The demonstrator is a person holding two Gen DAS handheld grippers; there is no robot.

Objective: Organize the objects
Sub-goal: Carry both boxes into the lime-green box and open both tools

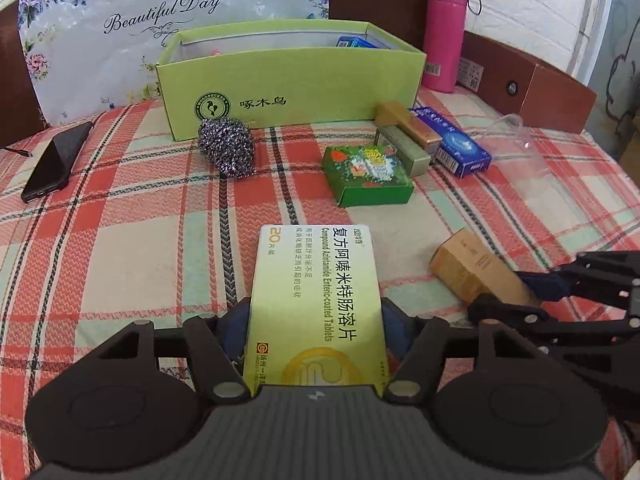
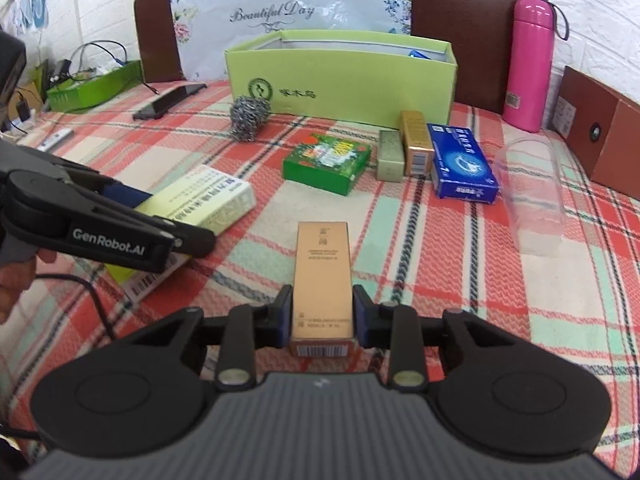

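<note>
A yellow-green tablet box (image 1: 316,300) lies lengthwise between the fingers of my left gripper (image 1: 316,332), and both blue pads press its long sides. The right wrist view shows the same box (image 2: 208,200) on the left, clamped by the left gripper (image 2: 168,218). My right gripper (image 2: 322,316) is shut on a slim tan box (image 2: 322,280) that points away over the plaid cloth. From the left wrist view that tan box (image 1: 472,268) sits at the right with the right gripper (image 1: 502,292) around its near end.
An open light-green carton (image 1: 288,92) stands at the back with a steel scourer (image 1: 226,146) before it. A green box (image 1: 368,176), an olive box (image 1: 404,148), a gold box (image 1: 408,124) and a blue box (image 1: 456,144) lie mid-table. A pink flask (image 1: 444,36), a clear cup (image 2: 528,196), a phone (image 1: 56,160) and a brown box (image 1: 536,84) ring the edges.
</note>
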